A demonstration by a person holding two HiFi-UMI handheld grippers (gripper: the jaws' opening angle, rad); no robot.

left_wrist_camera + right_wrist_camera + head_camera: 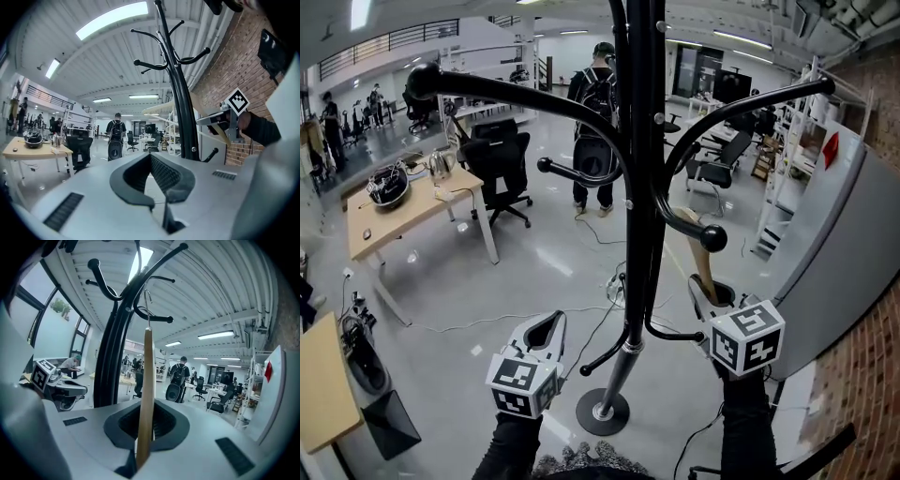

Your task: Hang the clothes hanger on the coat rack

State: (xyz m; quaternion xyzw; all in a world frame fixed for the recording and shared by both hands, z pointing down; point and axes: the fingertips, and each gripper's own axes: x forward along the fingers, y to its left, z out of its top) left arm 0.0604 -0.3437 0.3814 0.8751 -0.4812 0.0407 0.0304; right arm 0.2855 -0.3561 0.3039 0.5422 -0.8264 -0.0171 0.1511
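Observation:
The black coat rack (637, 187) rises from its round base (602, 411) right in front of me, its curved arms ending in knobs. My right gripper (705, 286) is to the right of the pole, shut on a wooden clothes hanger (146, 394). The hanger stands upright in the jaws, and its metal hook (148, 296) is up among the rack's arms (154, 317). From the head view only a short piece of the hanger (700, 262) shows, under a knobbed arm. My left gripper (551, 319) sits left of the pole, shut and empty, its tips (150, 157) meeting.
A wooden desk (403, 220) and a black office chair (502, 159) stand at the left. A person with a backpack (595, 122) stands beyond the rack. A white cabinet (844, 262) and a brick wall (862, 394) close off the right. Cables (516, 314) trail over the floor.

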